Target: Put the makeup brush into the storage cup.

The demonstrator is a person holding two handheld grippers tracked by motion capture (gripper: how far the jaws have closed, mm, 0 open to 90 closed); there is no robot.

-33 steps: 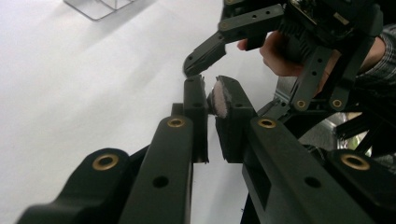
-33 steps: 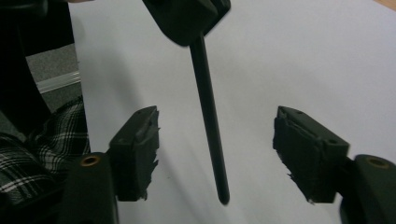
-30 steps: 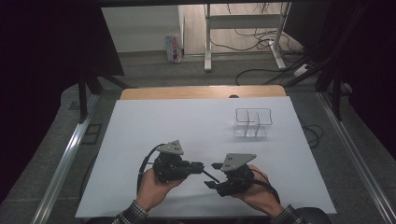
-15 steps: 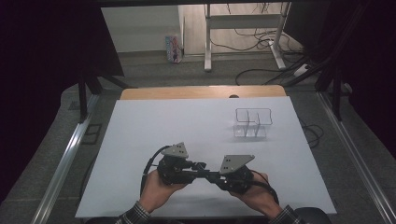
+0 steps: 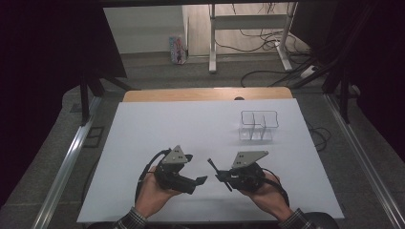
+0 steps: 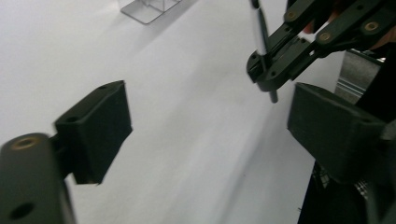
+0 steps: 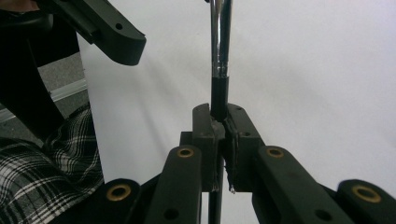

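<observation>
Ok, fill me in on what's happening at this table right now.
A person sits at a white table with a two-jaw gripper in each hand. The right gripper is clamped shut on a thin pen with a black and chrome barrel, held just above the table. The left gripper faces it from close by with its jaws wide open and nothing in them. A clear divided holder stands empty farther back on the right side of the table.

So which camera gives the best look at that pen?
The right gripper view: the pen fills it, clamped between the right gripper jaws. The left gripper view shows it farther off; the high view shows only a thin sliver.
</observation>
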